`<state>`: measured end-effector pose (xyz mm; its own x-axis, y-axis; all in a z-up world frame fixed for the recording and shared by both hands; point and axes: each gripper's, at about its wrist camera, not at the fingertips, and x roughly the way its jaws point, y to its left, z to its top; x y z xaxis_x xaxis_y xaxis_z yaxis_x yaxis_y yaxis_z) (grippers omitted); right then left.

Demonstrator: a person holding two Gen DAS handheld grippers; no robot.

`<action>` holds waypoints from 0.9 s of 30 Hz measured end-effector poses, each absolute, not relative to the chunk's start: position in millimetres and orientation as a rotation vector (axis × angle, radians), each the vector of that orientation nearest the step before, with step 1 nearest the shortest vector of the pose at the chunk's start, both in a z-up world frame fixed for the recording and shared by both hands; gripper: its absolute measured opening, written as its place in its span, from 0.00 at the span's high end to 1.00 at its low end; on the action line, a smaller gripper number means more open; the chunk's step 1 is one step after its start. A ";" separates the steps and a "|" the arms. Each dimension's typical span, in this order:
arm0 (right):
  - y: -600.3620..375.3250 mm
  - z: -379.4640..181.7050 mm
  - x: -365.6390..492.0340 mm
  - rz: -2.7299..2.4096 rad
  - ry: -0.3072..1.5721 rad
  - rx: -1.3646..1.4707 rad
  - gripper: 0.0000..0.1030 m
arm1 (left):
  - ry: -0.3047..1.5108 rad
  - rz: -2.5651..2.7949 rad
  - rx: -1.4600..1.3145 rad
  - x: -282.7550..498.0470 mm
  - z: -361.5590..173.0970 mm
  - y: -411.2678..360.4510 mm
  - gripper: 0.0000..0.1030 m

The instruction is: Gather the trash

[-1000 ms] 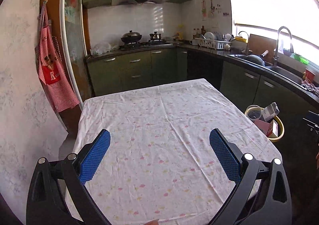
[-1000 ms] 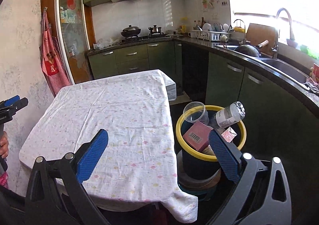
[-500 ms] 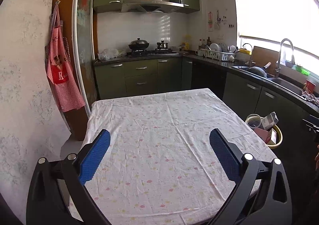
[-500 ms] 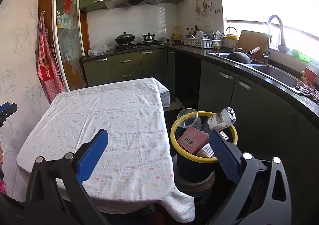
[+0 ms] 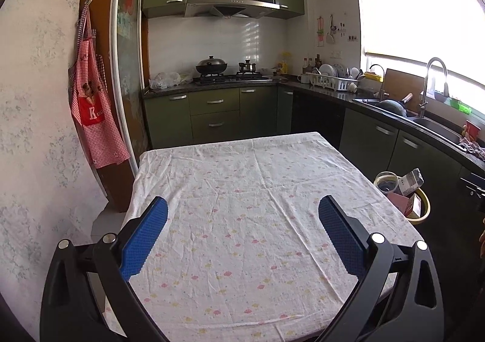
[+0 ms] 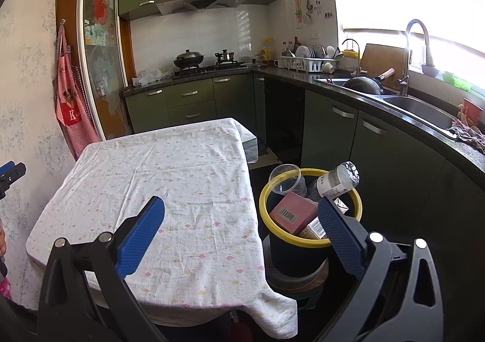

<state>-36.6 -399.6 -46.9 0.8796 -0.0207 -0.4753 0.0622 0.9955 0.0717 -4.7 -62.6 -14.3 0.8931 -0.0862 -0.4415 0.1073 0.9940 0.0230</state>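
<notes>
The table (image 5: 242,220), draped in a white cloth with small pink and yellow flowers, stands in the middle of the green kitchen; the left gripper (image 5: 242,230) hangs above its near end, blue-padded fingers (image 5: 144,236) spread wide apart with nothing between them; the right gripper (image 6: 241,227) hangs over the table's near right corner, fingers (image 6: 141,230) likewise wide apart and holding nothing, one pad above the cloth and the other before the bin. The trash bin (image 6: 357,205), dark with a yellow rim, stands on the floor just beside the table's right edge, on a low round base; it is full to the brim; a clear plastic cup (image 6: 286,180) leans on the rim nearest the table, a white bottle (image 6: 336,180) with a crumpled foil top pokes out slantwise beside it, a pink box (image 6: 292,211) with a barcode lies on top, and a smaller carton (image 6: 313,228) is wedged at the near side. From the left gripper's side the bin (image 5: 423,208) peeks out past the table's right edge. Beyond the table runs the counter with a black wok (image 5: 211,64) on the stove; a red checked apron (image 5: 92,105) hangs on the wall to the table's left; the sink (image 6: 421,107) lies along the counter to its right.
</notes>
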 end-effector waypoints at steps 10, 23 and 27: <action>-400.2 -47.1 -35.2 -0.046 0.497 0.091 0.07 | 0.456 -0.105 0.049 -4.7 -15.5 -63.4 0.05; -401.0 -48.0 -34.5 -0.047 0.498 0.093 0.07 | 0.461 -0.111 0.048 -3.6 -16.0 -64.3 0.05; -400.9 -47.9 -34.5 -0.047 0.498 0.093 0.07 | 0.462 -0.113 0.049 -3.0 -17.0 -64.0 0.05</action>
<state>-34.5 -400.9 -47.9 0.8774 -0.0225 -0.4793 0.0677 0.9947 0.0772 -3.0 -64.0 -17.0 0.8892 -0.0977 -0.4469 0.1199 0.9926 0.0216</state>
